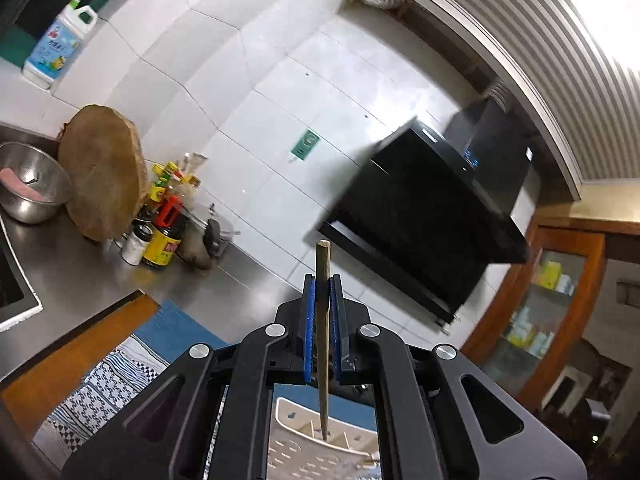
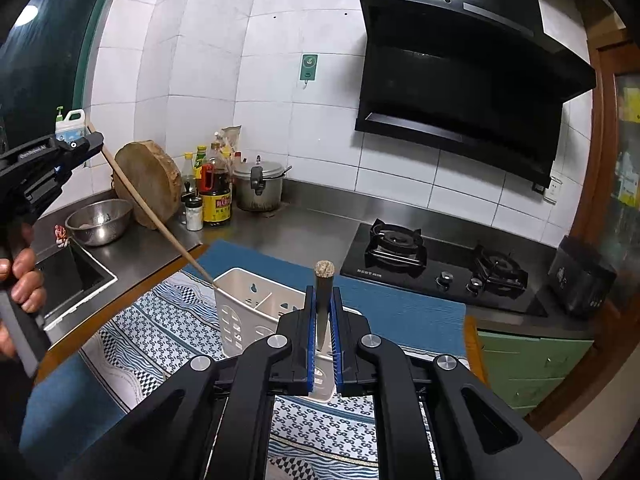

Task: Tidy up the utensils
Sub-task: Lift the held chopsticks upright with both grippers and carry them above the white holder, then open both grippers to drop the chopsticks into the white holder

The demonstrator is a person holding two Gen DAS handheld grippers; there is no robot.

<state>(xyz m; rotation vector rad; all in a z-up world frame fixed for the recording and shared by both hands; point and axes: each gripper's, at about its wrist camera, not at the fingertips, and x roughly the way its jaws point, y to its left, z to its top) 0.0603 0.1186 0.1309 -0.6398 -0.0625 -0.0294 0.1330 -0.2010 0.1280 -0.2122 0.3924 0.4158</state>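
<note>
My left gripper [image 1: 322, 280] is shut on a wooden chopstick [image 1: 322, 264]; its lower end hangs over the white utensil caddy [image 1: 288, 428]. In the right wrist view the left gripper [image 2: 94, 140] is at the far left, and the chopstick [image 2: 160, 220] slants down so its tip touches the caddy's [image 2: 236, 304] left rim. My right gripper [image 2: 322, 292] is shut on a small knife [image 2: 323, 280], blade pointing down just above the caddy's right compartment.
The caddy stands on a patterned cloth [image 2: 160, 332] and blue mat [image 2: 392, 308]. A sink [image 2: 76, 276], steel bowl [image 2: 99, 220], round wooden chopping block [image 2: 148, 182], sauce bottles [image 2: 214, 192] and pressure cooker [image 2: 258, 186] line the back. A gas stove [image 2: 440, 264] sits at the right under a range hood [image 2: 460, 80].
</note>
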